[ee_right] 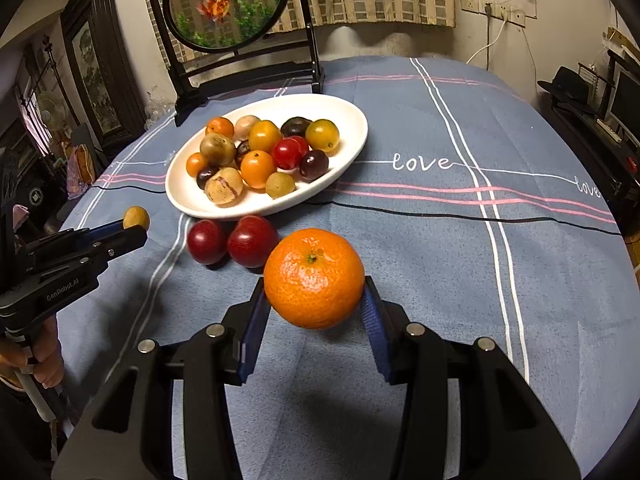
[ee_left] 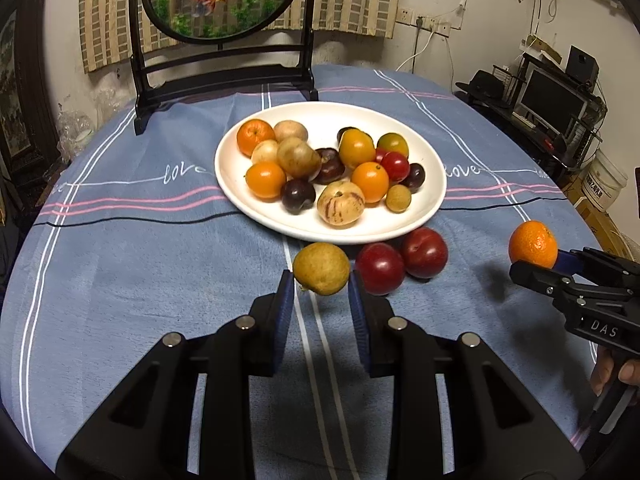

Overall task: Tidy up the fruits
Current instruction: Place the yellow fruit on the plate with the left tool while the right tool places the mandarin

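Orange, red and tan fruit on a white plate over blue cloth

The tablecloth is blue with white, pink and black stripes; just beside the plate lie two deep red plums, near a tan-yellow longan and a bright orange mandarin between blue pads.

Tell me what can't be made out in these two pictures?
- Left wrist view: the red plums are partly behind the brown fruit and a pad.
- Both views: fruit low in the plate pile, covered by others.
- Right wrist view: underside of the orange, facing away.
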